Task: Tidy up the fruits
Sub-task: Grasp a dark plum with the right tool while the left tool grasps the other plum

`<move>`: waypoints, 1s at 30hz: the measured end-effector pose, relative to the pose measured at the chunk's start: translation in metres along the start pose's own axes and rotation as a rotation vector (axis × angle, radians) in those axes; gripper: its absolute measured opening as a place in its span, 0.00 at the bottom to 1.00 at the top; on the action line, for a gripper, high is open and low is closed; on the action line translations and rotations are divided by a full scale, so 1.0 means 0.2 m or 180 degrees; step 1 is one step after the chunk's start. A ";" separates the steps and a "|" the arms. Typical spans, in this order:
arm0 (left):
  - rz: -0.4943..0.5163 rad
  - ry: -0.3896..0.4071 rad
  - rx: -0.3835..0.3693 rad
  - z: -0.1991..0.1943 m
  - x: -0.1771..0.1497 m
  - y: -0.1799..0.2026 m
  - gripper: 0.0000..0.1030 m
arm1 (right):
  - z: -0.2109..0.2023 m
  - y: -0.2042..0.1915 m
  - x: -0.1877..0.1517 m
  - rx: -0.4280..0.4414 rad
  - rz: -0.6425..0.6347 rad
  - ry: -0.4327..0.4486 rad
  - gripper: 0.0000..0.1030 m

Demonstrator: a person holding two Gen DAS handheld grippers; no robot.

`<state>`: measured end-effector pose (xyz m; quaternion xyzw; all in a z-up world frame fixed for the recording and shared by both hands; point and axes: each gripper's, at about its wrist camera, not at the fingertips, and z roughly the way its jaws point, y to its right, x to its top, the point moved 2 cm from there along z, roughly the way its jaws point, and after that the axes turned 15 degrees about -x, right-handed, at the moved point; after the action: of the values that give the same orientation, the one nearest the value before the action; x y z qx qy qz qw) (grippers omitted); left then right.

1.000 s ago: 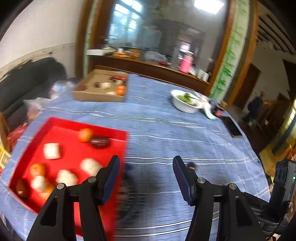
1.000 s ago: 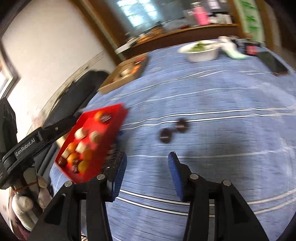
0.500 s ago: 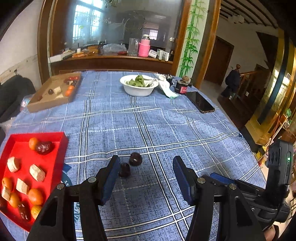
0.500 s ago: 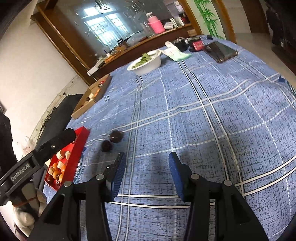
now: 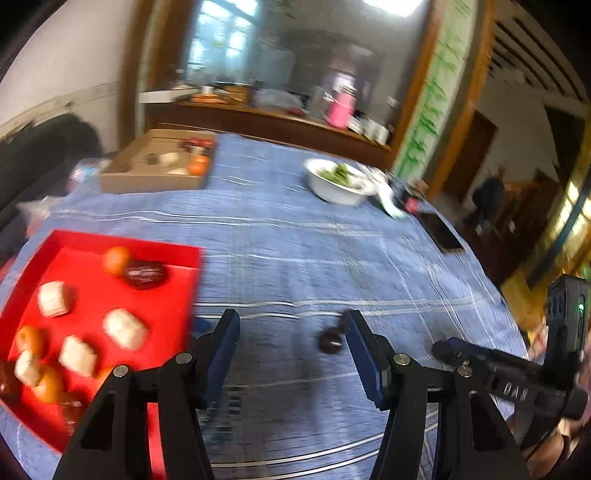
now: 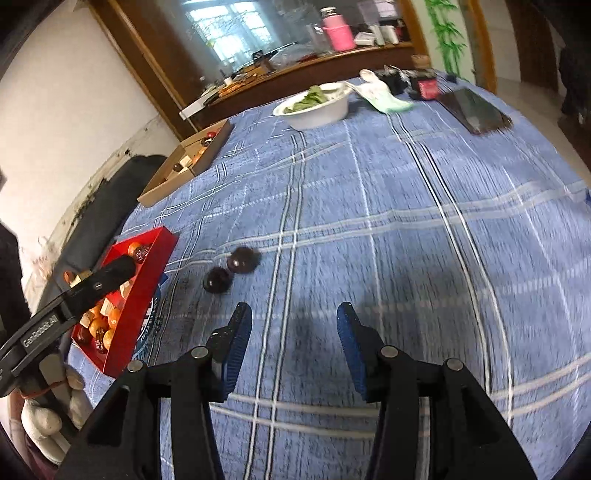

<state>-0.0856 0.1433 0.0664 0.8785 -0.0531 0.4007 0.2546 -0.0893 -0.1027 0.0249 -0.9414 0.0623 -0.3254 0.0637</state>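
Red tray (image 5: pixel 184 254) holds fruit pieces on the worktop (image 6: pixel 406 221). Two dark fruits (image 6: pixel 231 271) lie beside it. Left gripper (image 5: pixel 291 347) and right gripper (image 6: pixel 293 345) jaws gape, grasping nothing.

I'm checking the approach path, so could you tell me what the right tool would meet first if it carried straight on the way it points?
Probably only the blue plaid tablecloth. The right tool is open, and the two dark round fruits lie left of its line, though depth is unclear.

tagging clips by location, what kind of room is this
Most likely a home dining room. A table under a blue plaid cloth holds a white bowl of greens, and a wooden sideboard behind it carries a pink jug and kitchen clutter.
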 end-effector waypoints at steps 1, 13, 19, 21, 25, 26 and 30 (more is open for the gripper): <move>-0.0030 0.0042 0.0031 -0.04 0.00 -0.04 0.60 | 0.00 -0.01 0.02 -0.0002 -0.0038 0.0012 0.45; 0.0137 -0.0033 0.0179 -0.10 -0.05 -0.23 0.61 | 0.33 -0.38 0.17 -0.0073 -0.0635 -0.0121 0.45; 0.0165 -0.0160 0.0064 -0.02 -0.06 -0.18 0.61 | 0.42 -0.42 0.18 -0.0269 -0.0696 -0.0120 0.41; 0.0209 -0.0205 0.0042 0.01 -0.07 -0.14 0.60 | 0.42 -0.43 0.17 -0.0277 -0.0733 -0.0102 0.41; 0.0287 -0.0283 0.0017 0.06 -0.08 -0.07 0.60 | 0.41 -0.41 0.17 -0.0048 -0.0716 -0.0163 0.25; 0.0298 -0.0295 0.0022 0.07 -0.08 -0.06 0.60 | 0.40 -0.39 0.16 0.0110 -0.0680 -0.0209 0.23; 0.0291 -0.0371 0.0021 0.12 -0.08 -0.01 0.60 | 0.39 -0.33 0.15 0.0257 -0.0582 -0.0206 0.22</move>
<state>-0.0791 0.1314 0.0401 0.8978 -0.1066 0.3603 0.2297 -0.0122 -0.0361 -0.0073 -0.9498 -0.0391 -0.3015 0.0736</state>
